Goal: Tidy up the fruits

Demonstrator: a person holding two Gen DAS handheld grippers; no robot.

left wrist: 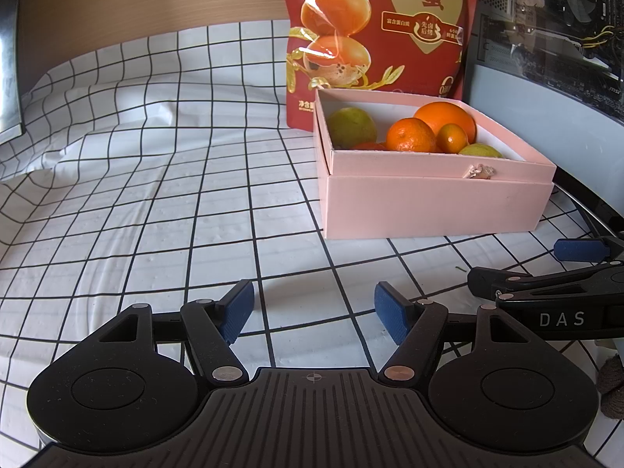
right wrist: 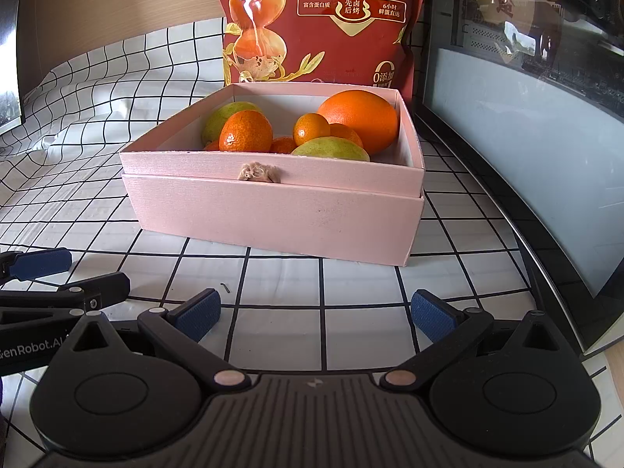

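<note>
Already the fruit sits together inside the pink box (right wrist: 273, 210), which rests on the white grid-patterned cloth (left wrist: 156, 195) just in front of a tall red snack bag (right wrist: 331, 19); a dark computer case (right wrist: 526, 156) stands just beside the box on its right. Within the box lie a large orange (right wrist: 360, 117) at the back right corner, a mandarin (right wrist: 245, 132) near the front wall, a small kumquat (right wrist: 311, 128) between them, and 2 green fruits, 1 at the back left (right wrist: 222, 117) and 1 at the front (right wrist: 331, 148); more orange fruit shows partly hidden beneath. The left gripper (left wrist: 314, 312) hovers low over bare cloth, jaws spread wide with nothing between its blue pads; the right gripper (right wrist: 316, 314) is likewise agape and empty, near the box's front wall without touching it.
</note>
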